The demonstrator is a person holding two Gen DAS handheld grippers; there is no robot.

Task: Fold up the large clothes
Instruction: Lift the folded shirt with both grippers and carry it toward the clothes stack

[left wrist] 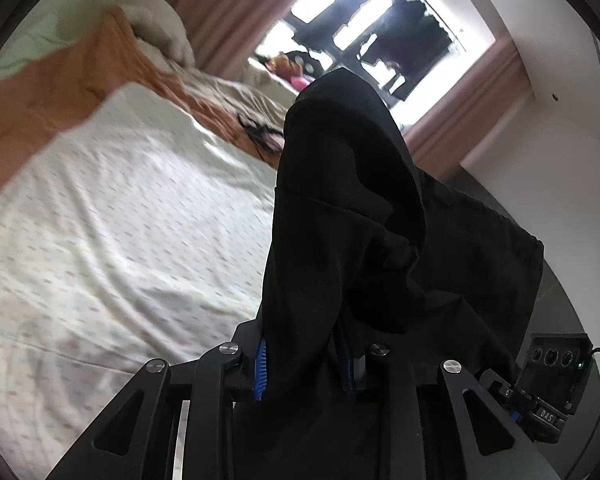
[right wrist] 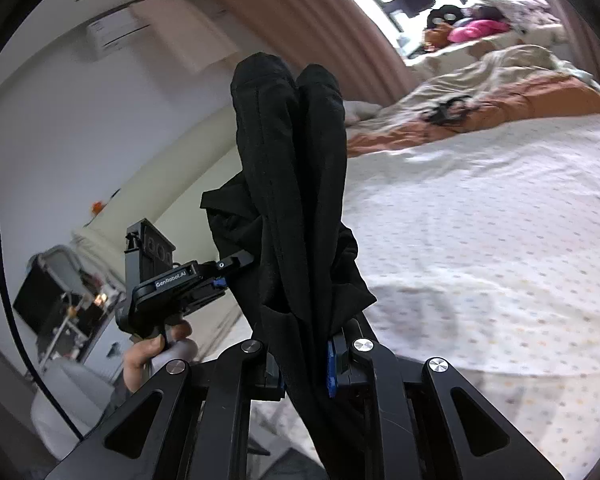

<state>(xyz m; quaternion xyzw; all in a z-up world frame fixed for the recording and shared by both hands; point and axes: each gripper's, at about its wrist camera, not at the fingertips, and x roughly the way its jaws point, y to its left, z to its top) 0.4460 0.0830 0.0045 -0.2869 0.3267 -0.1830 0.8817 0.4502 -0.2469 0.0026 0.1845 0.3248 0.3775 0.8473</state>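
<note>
A bed [left wrist: 120,208] with a dotted white sheet and a rumpled orange quilt [right wrist: 520,96] fills the room behind a black garment [left wrist: 340,220] held up above it. The left gripper [left wrist: 304,368] and right gripper [right wrist: 306,364] each clamp a bunched fold of the cloth between blue pads [left wrist: 261,368].

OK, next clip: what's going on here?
A person holds a tool in each hand, and both are clamped on one black garment, bunched and lifted above a bed. The left tool grips a thick wad of the fabric; the right tool pinches another part, with folds standing up past its fingers. The sheet below is bare, with an orange blanket crumpled further back. No fold has been laid down yet.
</note>
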